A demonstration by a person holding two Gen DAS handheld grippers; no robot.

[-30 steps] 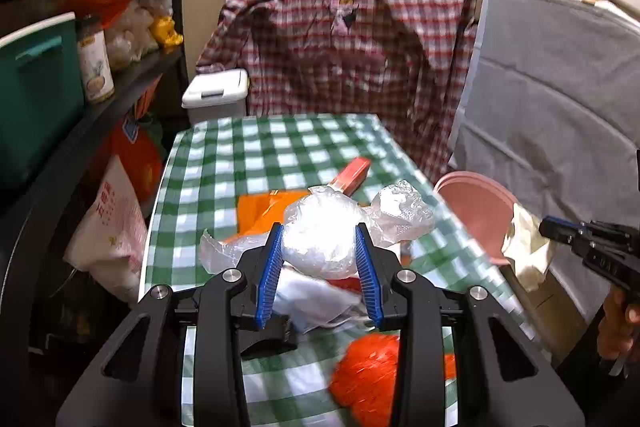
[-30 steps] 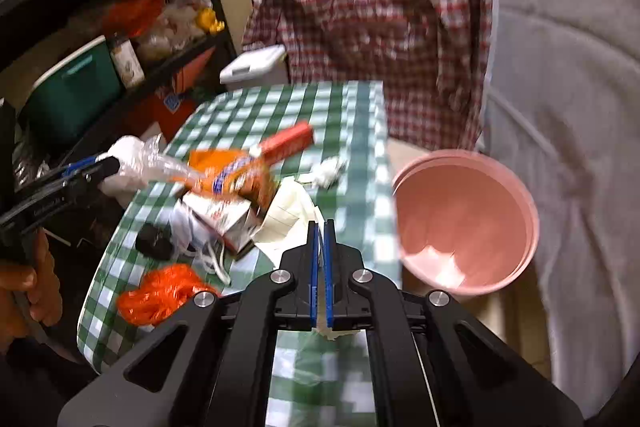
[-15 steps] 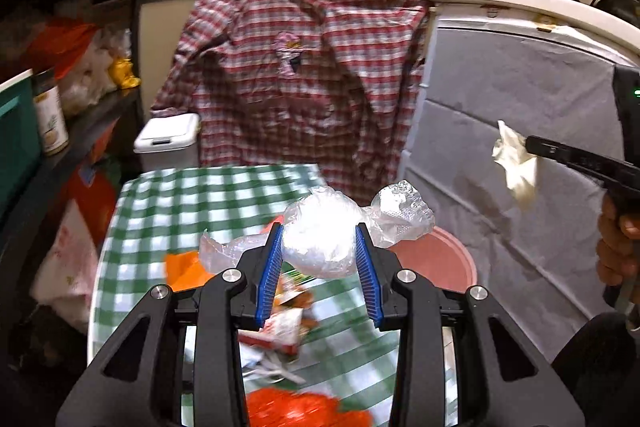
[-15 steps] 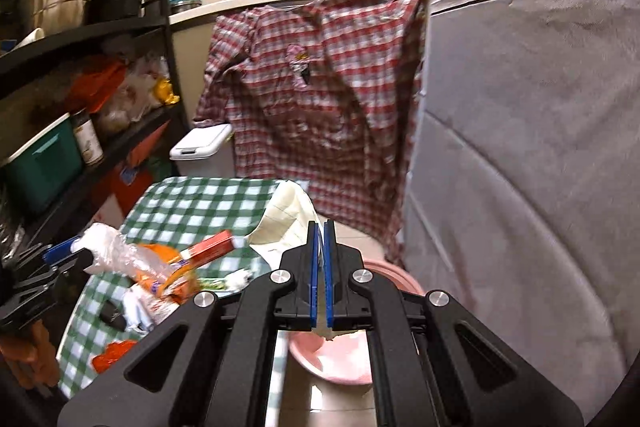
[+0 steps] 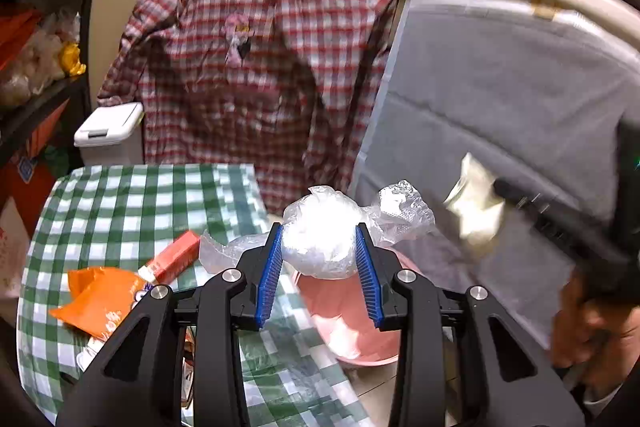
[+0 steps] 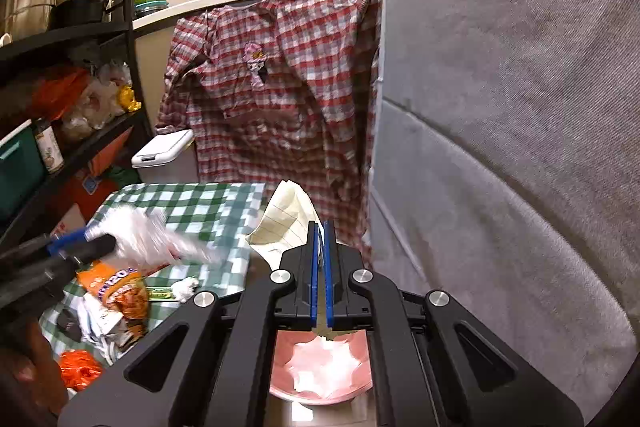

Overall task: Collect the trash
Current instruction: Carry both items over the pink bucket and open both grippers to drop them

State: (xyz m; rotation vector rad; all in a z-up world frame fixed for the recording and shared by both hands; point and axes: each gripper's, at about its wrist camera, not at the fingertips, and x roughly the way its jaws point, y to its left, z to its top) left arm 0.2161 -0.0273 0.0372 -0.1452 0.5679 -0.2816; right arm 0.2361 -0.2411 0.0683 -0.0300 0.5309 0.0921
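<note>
Both hand-held grippers now over pink basin [image 5: 352,331]: left [image 5: 320,259] clamps plastic wad [image 5: 320,239], right [image 6: 319,267] pinches paper [image 6: 286,223].

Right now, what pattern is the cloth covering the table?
Green-and-white check tablecloth; clearest in the left wrist view.

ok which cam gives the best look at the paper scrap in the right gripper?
Right wrist. The lined paper scrap is sharp there, pinched between the shut right gripper above the pink bin. The left wrist view shows the scrap only as a motion-blurred cream blob at its right edge, lines unreadable.
</note>
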